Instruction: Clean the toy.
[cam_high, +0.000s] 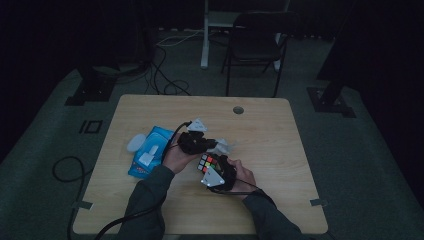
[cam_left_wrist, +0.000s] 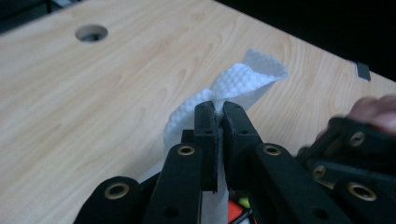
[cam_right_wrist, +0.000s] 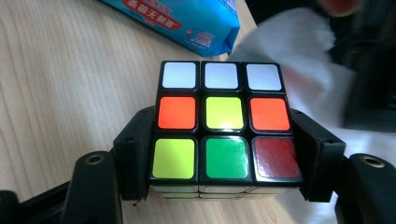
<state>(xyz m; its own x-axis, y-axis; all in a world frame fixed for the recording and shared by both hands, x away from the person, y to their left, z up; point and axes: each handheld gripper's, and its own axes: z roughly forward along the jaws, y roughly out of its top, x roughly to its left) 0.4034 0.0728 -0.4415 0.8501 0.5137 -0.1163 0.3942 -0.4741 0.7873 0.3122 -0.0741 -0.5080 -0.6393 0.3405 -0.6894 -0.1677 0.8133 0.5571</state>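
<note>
A: Start with the big things. What's on the wooden table (cam_high: 260, 150)?

B: At the middle left of the high view lies a blue wet-wipe pack (cam_high: 148, 151), well clear of the work. Just right of it, in the centre, are the two hands with their tools.

A: And the tools?

B: The right gripper (cam_right_wrist: 224, 154) is clamped on a Rubik's cube (cam_right_wrist: 223, 122) — its jaws press the cube's two sides low in the right gripper view, holding it just above the tabletop. The left gripper (cam_left_wrist: 217, 119) has its jaws pinched together on a white wet wipe (cam_left_wrist: 243, 81), which bunches up past the tips in the middle of the left gripper view.

A: So the cube is getting wiped. How to do it well?

B: I'd judge: hold the cube steady, bring the wipe's loose fold flat onto the top face, and drag it across with light pressure, so no layer twists and the cube doesn't slip in the jaws.

A: How does the cube look?

B: Black body, glossy stickers. The top face shows a white row, then orange-yellow-orange, then yellow, green and dark red.
</note>
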